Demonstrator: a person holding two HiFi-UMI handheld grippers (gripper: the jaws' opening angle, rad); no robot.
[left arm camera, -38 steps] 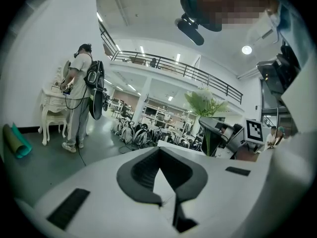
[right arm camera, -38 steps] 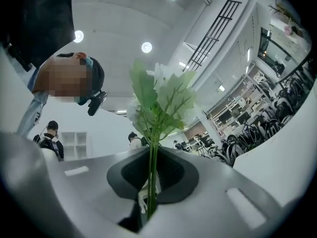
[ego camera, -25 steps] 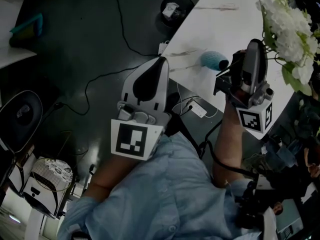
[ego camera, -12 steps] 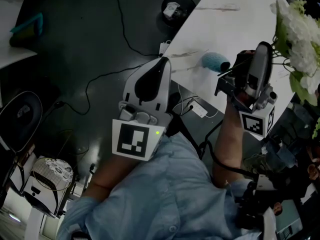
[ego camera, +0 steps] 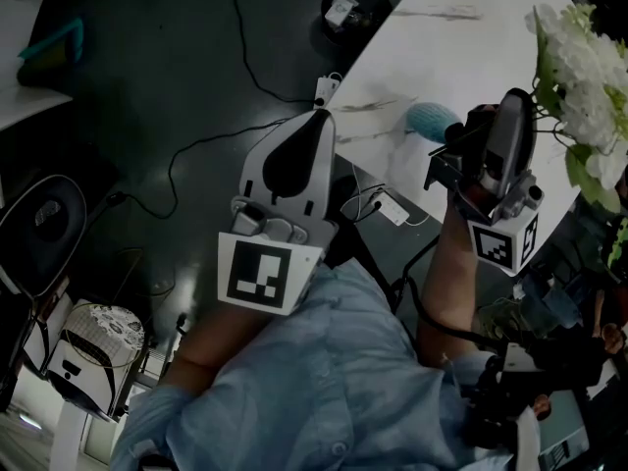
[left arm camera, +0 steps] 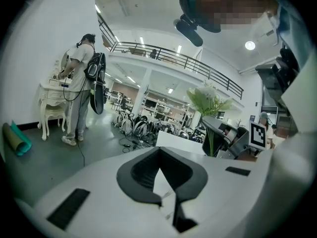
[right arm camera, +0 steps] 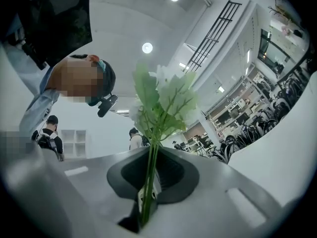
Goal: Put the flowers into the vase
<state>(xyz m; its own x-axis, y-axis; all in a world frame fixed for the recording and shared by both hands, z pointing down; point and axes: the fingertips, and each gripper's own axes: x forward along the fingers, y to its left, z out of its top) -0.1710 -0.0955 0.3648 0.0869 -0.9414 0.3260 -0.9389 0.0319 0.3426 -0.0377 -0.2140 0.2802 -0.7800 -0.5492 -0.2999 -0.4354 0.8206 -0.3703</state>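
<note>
A teal object is lying on the white table near the right gripper, which is pinching the flowers by their green stems, blooms rising beyond its jaws; the left gripper is hanging closed and empty

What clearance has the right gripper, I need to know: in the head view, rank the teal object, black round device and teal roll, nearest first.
1. Teal object, on the table beside the right gripper.
2. Black round device, on the floor past the table's edge.
3. Teal roll, far left.
</note>
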